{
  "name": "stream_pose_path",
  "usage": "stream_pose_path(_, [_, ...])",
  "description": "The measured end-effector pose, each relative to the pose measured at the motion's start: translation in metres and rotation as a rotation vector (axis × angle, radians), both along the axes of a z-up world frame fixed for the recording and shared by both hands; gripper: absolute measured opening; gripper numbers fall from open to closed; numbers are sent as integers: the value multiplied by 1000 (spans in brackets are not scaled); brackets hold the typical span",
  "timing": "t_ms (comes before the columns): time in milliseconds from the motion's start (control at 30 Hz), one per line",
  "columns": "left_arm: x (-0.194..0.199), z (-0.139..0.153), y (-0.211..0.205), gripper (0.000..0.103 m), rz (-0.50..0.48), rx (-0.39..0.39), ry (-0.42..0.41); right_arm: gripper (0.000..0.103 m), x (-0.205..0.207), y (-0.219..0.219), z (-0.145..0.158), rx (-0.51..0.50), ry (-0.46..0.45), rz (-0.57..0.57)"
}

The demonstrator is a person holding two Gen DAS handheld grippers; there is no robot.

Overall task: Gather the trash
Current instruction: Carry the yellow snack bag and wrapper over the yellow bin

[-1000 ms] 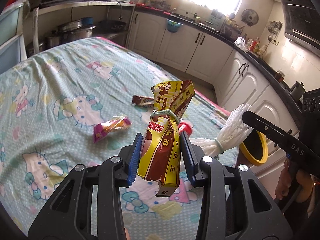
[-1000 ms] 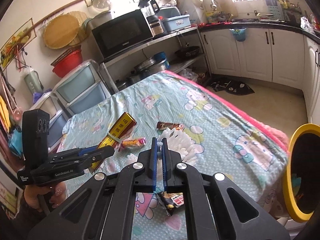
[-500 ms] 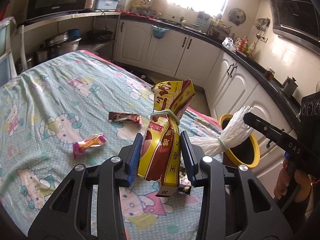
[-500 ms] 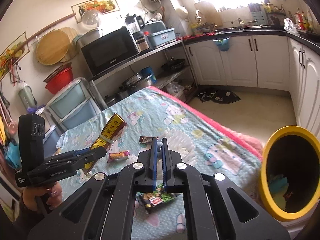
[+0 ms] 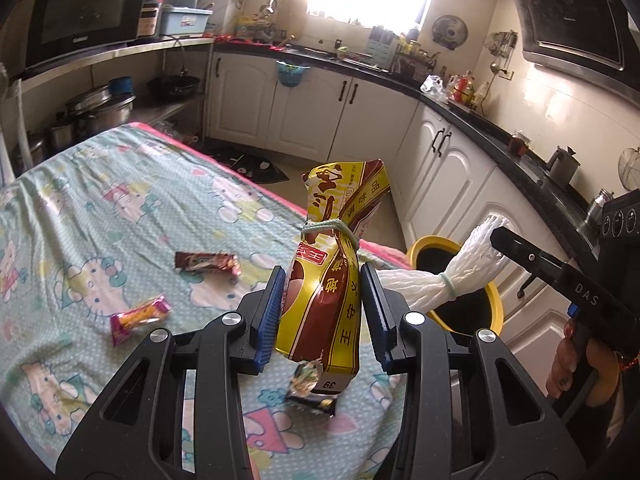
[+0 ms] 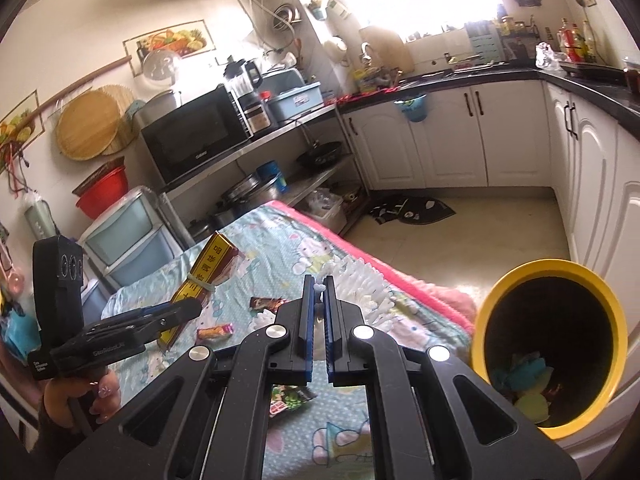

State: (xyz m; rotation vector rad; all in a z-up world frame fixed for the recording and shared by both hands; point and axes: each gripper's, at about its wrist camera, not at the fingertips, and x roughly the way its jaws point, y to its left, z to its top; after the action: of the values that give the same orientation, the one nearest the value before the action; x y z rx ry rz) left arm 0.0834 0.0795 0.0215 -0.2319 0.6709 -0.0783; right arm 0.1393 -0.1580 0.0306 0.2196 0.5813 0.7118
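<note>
1. The yellow-and-brown packet (image 5: 328,276), tied with green string, stands upright in the left gripper (image 5: 324,304), pads pressing its sides, above the table's (image 5: 80,208) near edge.
2. The right gripper (image 6: 319,312), nearly closed, pinches white foam netting (image 6: 360,284) over the table's right edge, beside the yellow bin (image 6: 600,292).
3. Three wrappers lie mid-table.
</note>
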Motion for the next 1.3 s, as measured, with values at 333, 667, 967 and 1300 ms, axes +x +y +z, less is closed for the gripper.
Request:
stream_pose_path(333, [18,9,-29,31,-58,5,-18,5,4,-38,6,22,-22,-88])
stream_pose_path(667, [41,11,-72,31,-138,8,-23,5,8,-88,5,23,-31,-219])
stream_pose_path(967, [67,6,-114,31,-200,9,-15,5,9,-123,-4,-85,-80,-401])
stream_pose_path(1300, [97,-11,-163,31,-278,-12,20,5,16,-165,-26,-108,-55,-533])
